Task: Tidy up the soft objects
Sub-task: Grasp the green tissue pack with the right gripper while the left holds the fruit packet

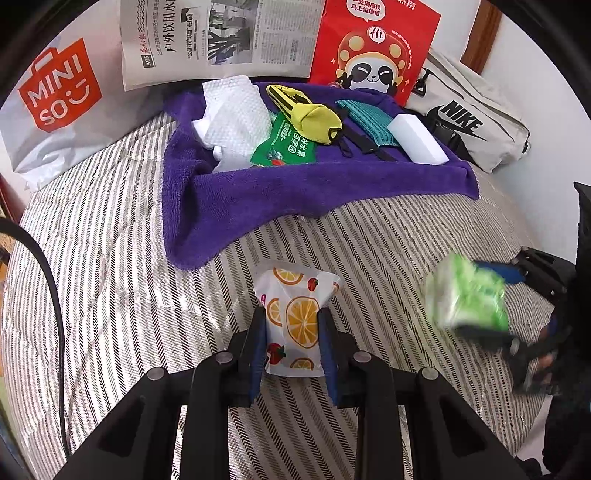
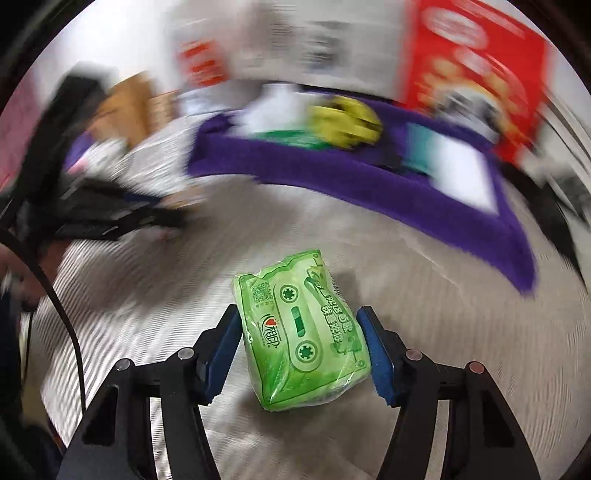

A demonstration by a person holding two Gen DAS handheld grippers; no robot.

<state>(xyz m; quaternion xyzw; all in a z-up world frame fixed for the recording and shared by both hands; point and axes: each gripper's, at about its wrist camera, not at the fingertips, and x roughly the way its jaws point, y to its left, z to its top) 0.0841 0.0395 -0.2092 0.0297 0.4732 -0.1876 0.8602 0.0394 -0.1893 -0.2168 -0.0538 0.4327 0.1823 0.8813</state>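
Left gripper (image 1: 291,328) pinches an orange-print tissue pack (image 1: 295,317); right gripper (image 2: 301,343), seemingly clamped, brackets a green cassette-print pack (image 2: 303,332); purple towel (image 1: 258,192) at twelve o'clock.

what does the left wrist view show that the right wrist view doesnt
Only the left wrist view: the left gripper shut on a fruit-print packet, plus a sharp newspaper, a grey shopping bag and a sports bag.

Only the right wrist view: the green tissue pack seen sharply, with its cassette print, between the right gripper fingers. The rest is motion-blurred.

Both: the purple towel with a yellow pouch and a white block on it, the red panda bag, the striped bedding and the tissue pack, blurred in the left view.
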